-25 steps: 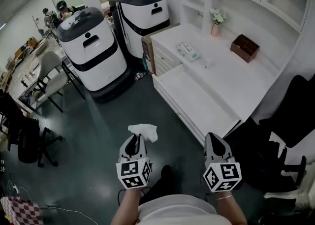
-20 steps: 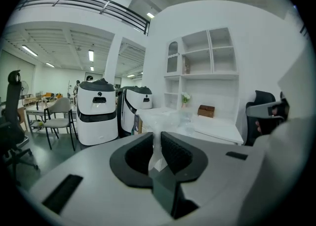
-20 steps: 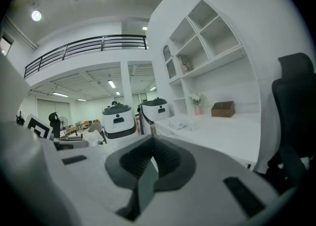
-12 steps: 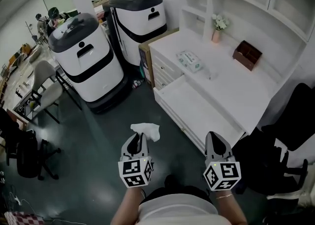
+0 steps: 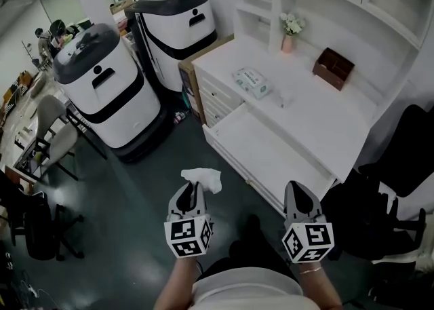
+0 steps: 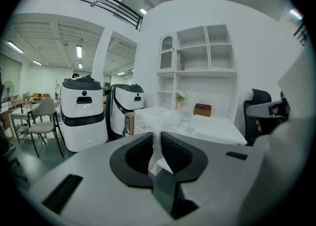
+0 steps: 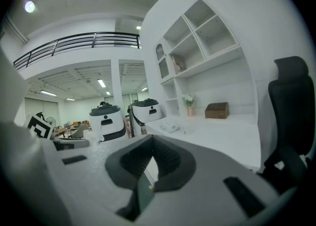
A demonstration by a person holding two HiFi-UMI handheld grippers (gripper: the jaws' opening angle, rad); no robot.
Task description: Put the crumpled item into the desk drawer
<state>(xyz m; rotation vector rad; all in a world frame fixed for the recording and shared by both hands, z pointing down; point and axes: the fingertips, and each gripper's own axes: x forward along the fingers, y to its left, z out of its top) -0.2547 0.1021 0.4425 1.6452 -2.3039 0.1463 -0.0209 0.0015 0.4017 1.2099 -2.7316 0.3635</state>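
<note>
A crumpled white tissue (image 5: 202, 179) sticks out of my left gripper (image 5: 192, 188), which is shut on it above the dark floor. In the left gripper view the tissue (image 6: 159, 143) is pinched between the two black pads. My right gripper (image 5: 297, 188) is level with the left one, near the front corner of the white desk (image 5: 319, 122); its jaws meet with nothing between them (image 7: 152, 164). The desk's wide drawer (image 5: 268, 156) stands pulled out, ahead and between the two grippers, and shows a bare white bottom.
On the desk top lie a tissue pack (image 5: 249, 81), a brown box (image 5: 333, 66) and a small vase of flowers (image 5: 289, 32). Two large white and black machines (image 5: 102, 91) (image 5: 173, 25) stand left of the desk. A black office chair (image 5: 400, 159) is at the right.
Both grippers have moved forward together towards the desk, which now sits nearer and further left in the head view. The tissue stays pinched in the left gripper.
</note>
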